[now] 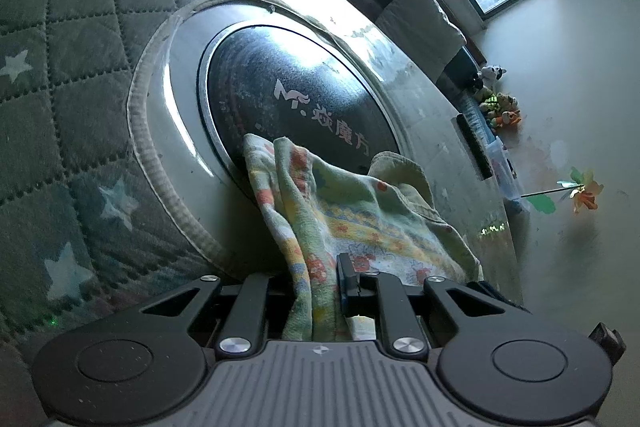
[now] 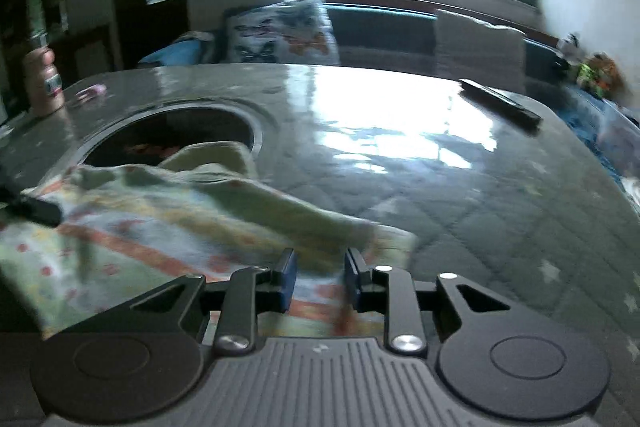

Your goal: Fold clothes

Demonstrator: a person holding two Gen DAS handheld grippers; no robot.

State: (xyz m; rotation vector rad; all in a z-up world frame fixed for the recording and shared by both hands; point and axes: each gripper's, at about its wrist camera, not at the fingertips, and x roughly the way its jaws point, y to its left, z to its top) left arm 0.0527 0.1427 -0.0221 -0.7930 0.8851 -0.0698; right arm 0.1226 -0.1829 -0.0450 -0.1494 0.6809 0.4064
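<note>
A small pale green and yellow garment [image 1: 360, 211] with orange flower print lies bunched on the table, partly over a round dark inset [image 1: 300, 99]. My left gripper [image 1: 324, 279] is shut on a fold of it; the cloth hides the left finger. In the right wrist view the same garment [image 2: 160, 227] spreads to the left, and the left gripper's black finger [image 2: 36, 211] shows at its left edge. My right gripper [image 2: 320, 279] stands open over the garment's near right corner. Its blue pads [image 2: 288, 279] sit apart, with cloth showing in the gap and not pinched.
The table [image 2: 460, 195] has a quilted star-print cover under glossy plastic. A dark remote [image 2: 500, 99] lies at its far right, a pink bottle [image 2: 42, 83] at the far left. Behind it are a butterfly pillow [image 2: 280, 31], a folded cushion [image 2: 476, 43] and toys [image 1: 496, 103].
</note>
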